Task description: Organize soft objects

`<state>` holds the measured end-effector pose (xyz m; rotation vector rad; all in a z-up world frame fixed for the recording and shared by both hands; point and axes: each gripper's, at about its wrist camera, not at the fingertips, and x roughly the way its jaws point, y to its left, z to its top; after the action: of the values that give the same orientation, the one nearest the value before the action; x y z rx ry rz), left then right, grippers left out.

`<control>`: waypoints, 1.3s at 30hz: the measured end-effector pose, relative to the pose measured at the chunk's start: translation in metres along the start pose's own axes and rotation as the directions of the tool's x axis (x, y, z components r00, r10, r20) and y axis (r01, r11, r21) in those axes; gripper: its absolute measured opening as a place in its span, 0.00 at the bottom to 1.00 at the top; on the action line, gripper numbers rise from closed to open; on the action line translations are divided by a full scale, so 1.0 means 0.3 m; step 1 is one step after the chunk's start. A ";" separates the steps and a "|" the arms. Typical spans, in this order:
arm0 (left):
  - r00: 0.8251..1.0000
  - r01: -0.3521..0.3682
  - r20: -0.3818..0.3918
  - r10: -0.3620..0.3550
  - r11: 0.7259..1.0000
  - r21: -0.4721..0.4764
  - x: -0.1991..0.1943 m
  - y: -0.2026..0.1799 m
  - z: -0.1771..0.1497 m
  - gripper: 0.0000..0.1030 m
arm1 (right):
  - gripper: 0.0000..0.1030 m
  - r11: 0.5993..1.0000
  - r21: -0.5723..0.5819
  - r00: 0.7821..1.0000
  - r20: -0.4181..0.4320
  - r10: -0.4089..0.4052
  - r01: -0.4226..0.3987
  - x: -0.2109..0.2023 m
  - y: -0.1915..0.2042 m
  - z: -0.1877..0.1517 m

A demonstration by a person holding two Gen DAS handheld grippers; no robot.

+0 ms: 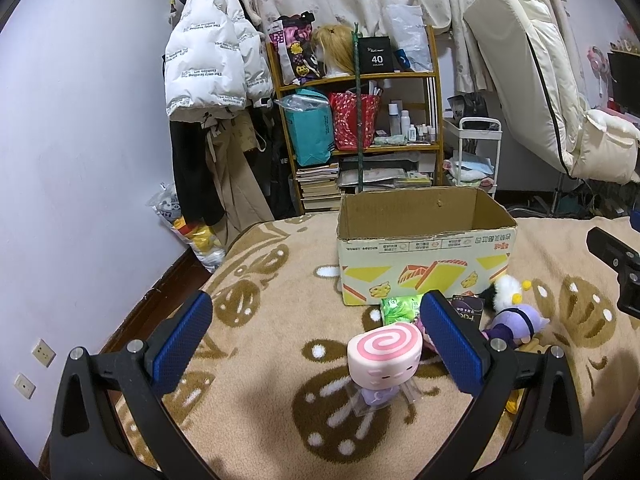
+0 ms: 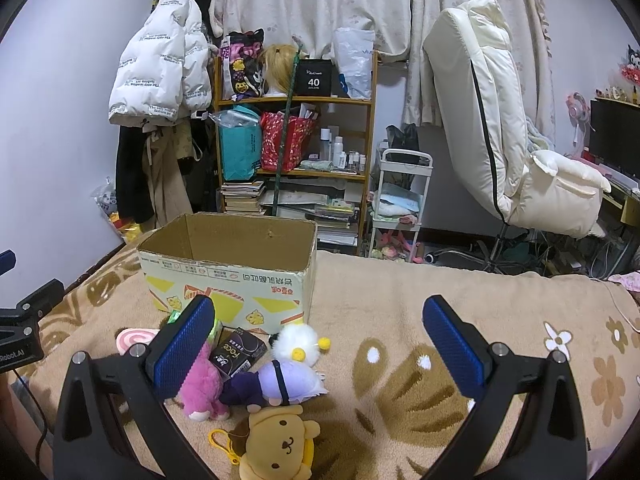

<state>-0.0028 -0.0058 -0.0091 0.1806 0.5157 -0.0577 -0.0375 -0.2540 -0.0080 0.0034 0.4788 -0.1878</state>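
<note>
An open, empty cardboard box [image 1: 424, 236] stands on the patterned blanket; it also shows in the right wrist view [image 2: 228, 268]. My left gripper [image 1: 316, 316] is open above a pink swirl toy [image 1: 384, 356], which lies between its fingers. My right gripper [image 2: 318, 320] is open over a pile of soft toys: a pink plush [image 2: 202, 390], a purple doll [image 2: 280, 382], a white fluffy toy [image 2: 298, 344] and a yellow dog plush [image 2: 280, 440]. A black "Face" box [image 2: 238, 350] and a green packet [image 1: 400, 308] lie by the cardboard box.
The blanket [image 2: 420, 300] covers a bed; its far edge drops to the floor. Behind stand a wooden shelf [image 1: 360, 120] full of bags and books, hanging coats [image 1: 212, 64], a white cart [image 2: 404, 196] and a cream chair [image 2: 500, 132].
</note>
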 end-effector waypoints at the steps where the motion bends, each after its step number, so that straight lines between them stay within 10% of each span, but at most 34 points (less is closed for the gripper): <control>1: 1.000 0.001 -0.001 -0.001 1.000 -0.001 -0.003 0.001 0.002 0.99 | 1.00 1.000 0.000 1.000 0.000 -0.001 0.001 0.000 0.000 -0.002; 28: 0.999 0.021 -0.040 -0.020 1.000 0.004 0.038 -0.003 0.023 0.99 | 1.00 1.000 0.008 1.000 -0.008 0.002 -0.002 0.012 0.002 -0.019; 39: 0.983 0.034 -0.180 -0.035 0.999 -0.006 0.188 -0.004 0.037 0.99 | 1.00 0.998 0.054 0.981 -0.188 0.042 -0.033 0.123 -0.019 -0.041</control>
<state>0.0515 -0.0096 -0.0279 0.1748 0.6990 -0.0747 -0.0119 -0.2657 -0.0357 0.0809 0.6633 -0.1635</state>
